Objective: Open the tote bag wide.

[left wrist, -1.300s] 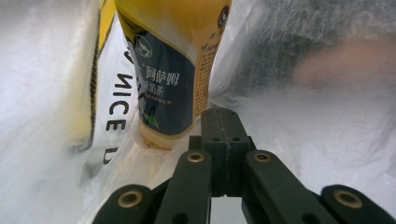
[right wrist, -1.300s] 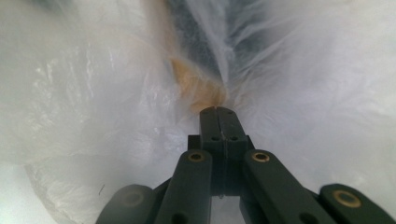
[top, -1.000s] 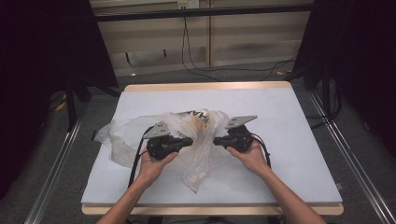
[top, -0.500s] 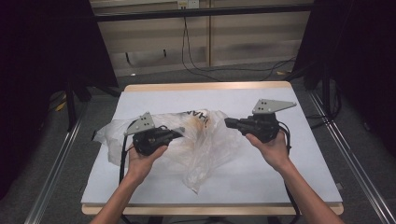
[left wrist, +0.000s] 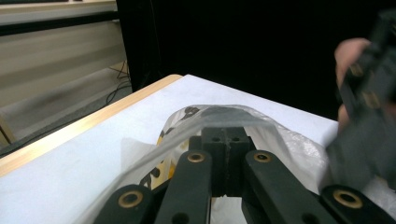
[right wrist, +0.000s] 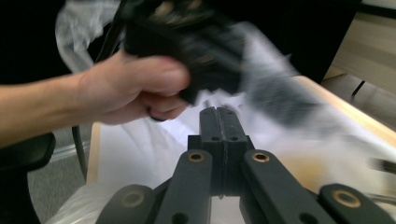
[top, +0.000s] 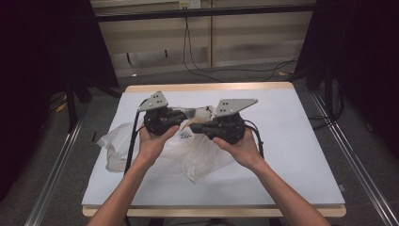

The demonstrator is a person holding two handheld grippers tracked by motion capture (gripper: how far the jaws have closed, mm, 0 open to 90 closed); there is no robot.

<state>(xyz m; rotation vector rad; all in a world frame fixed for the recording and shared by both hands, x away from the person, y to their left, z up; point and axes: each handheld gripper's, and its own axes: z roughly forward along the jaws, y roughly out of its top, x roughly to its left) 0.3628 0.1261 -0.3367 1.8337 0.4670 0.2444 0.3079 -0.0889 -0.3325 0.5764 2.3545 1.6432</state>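
Both grippers meet over the bag (top: 188, 153) on the worktop (top: 301, 141). The left gripper (top: 184, 117) pinches the bag's edge in its fingers. The right gripper's (top: 195, 127) fingers are pressed together too, maybe on the bag.

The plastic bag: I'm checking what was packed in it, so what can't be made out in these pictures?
- High view: the plastic bag contents; crumpled film, both grippers in front.
- Left gripper view: printed item inside, hidden behind film and the left gripper.
- Right gripper view: bag blurred by motion past the right gripper.
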